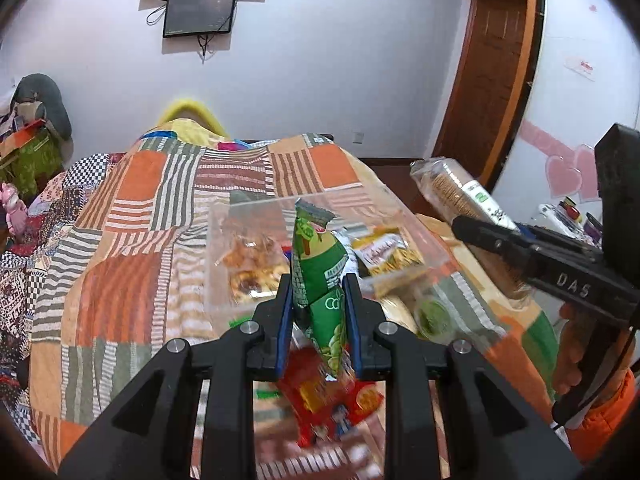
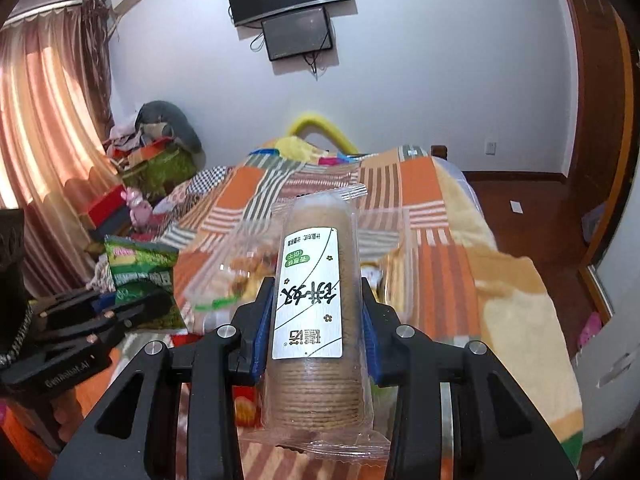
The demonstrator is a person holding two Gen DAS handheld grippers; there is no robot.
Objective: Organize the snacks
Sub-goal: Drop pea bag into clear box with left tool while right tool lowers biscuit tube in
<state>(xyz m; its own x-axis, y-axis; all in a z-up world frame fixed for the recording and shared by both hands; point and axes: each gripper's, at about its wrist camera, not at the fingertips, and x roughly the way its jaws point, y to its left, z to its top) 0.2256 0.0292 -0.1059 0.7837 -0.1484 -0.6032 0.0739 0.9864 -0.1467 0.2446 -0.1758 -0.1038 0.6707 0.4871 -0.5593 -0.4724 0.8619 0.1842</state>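
My left gripper (image 1: 319,286) is shut on a green snack packet (image 1: 318,276) and holds it upright above the bed, just short of a clear plastic box (image 1: 224,248) that holds several snack packs. My right gripper (image 2: 318,292) is shut on a clear-wrapped roll of round crackers with a white label (image 2: 316,292). In the left wrist view that roll (image 1: 460,196) is raised at the right of the box. In the right wrist view the left gripper with the green packet (image 2: 140,276) is at the left, and the box (image 2: 384,236) lies ahead.
A red snack bag (image 1: 328,404) and a small green cup (image 1: 434,316) lie on the patchwork bedspread (image 1: 132,248) near the box. Piled clothes and boxes (image 2: 152,160) stand left of the bed. A wooden door (image 1: 492,80) and bare floor (image 2: 532,216) are at the right.
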